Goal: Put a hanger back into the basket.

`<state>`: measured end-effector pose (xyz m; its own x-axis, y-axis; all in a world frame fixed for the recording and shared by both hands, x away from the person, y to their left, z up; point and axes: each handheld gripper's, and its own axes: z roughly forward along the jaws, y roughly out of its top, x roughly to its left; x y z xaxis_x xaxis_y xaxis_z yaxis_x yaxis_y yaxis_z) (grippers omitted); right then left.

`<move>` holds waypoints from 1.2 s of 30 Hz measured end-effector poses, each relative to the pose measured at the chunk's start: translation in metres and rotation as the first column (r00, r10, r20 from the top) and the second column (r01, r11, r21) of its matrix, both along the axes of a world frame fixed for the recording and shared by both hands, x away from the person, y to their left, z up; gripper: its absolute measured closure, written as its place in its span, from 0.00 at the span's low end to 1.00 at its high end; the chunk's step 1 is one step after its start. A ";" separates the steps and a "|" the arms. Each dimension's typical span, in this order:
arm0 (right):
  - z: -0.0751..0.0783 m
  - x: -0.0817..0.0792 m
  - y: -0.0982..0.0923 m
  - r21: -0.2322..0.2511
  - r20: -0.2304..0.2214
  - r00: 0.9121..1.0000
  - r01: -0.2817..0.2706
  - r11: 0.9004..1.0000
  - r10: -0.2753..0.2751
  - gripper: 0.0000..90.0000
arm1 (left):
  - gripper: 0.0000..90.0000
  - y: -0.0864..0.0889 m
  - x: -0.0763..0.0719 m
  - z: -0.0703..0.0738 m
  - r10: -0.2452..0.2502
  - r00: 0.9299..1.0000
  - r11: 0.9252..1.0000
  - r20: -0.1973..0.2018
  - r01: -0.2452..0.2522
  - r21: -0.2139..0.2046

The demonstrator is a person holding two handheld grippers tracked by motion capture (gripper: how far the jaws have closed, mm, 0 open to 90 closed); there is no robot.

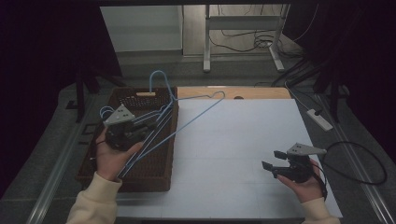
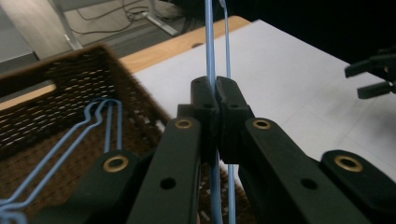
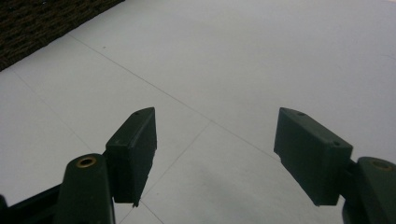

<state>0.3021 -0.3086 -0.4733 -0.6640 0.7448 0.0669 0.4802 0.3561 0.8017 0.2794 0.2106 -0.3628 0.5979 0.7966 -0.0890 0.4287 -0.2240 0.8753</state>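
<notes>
A light-blue wire hanger [image 1: 198, 115] reaches from the brown woven basket [image 1: 149, 179] out over the white table [image 1: 233, 140], its hook near the table's far edge. My left gripper [image 1: 145, 125] hovers over the basket, shut on the hanger's wires. In the left gripper view the pads [image 2: 205, 100] pinch a blue wire [image 2: 208, 42], and a second strand runs just beside them. More blue hangers [image 2: 102, 121] lie inside the basket [image 2: 70, 74]. My right gripper [image 1: 274, 159] is held low at the table's right side, open with nothing between its jaws [image 3: 215, 144].
The basket takes up the table's left side; one corner of it [image 3: 37, 23] shows in the right gripper view. A wooden strip [image 1: 252, 92] edges the table's far side. On the floor beyond are a power strip [image 1: 320, 119], cables and a metal stand [image 1: 243, 37].
</notes>
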 end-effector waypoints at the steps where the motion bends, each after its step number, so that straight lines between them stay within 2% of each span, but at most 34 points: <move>1: -0.001 0.000 0.000 0.000 -0.001 1.000 -0.001 1.000 0.001 0.34 | 0.98 0.005 -0.001 0.000 0.010 1.000 1.000 0.002 -0.010 -0.002; 6: -0.002 0.000 0.000 -0.001 -0.005 1.000 0.000 1.000 0.000 0.33 | 0.98 0.027 -0.005 -0.005 0.061 0.998 0.998 0.003 -0.061 -0.010; 13: -0.002 0.000 0.001 0.000 -0.007 1.000 0.003 1.000 -0.003 0.33 | 0.98 0.051 -0.010 -0.012 0.108 0.994 0.994 0.004 -0.108 -0.012; 22: -0.004 0.001 0.002 -0.009 -0.015 1.000 0.000 1.000 -0.001 0.32 | 0.98 0.082 -0.018 -0.018 0.179 0.984 0.984 0.000 -0.179 -0.015; 31: -0.005 0.002 0.003 -0.020 -0.025 1.000 -0.001 1.000 0.001 0.31 | 0.98 0.094 -0.015 -0.031 0.222 0.975 0.975 -0.026 -0.222 0.005; 36: -0.006 0.003 0.003 -0.024 -0.025 1.000 -0.002 1.000 0.002 0.31 | 0.98 0.094 -0.008 -0.039 0.227 0.972 0.974 -0.052 -0.226 0.031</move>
<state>0.3047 -0.3056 -0.4788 -0.6639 0.7450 0.0657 0.4992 0.3760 0.7806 0.2711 0.3048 -0.4020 0.3961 0.9132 -0.0959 0.5182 -0.1362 0.8443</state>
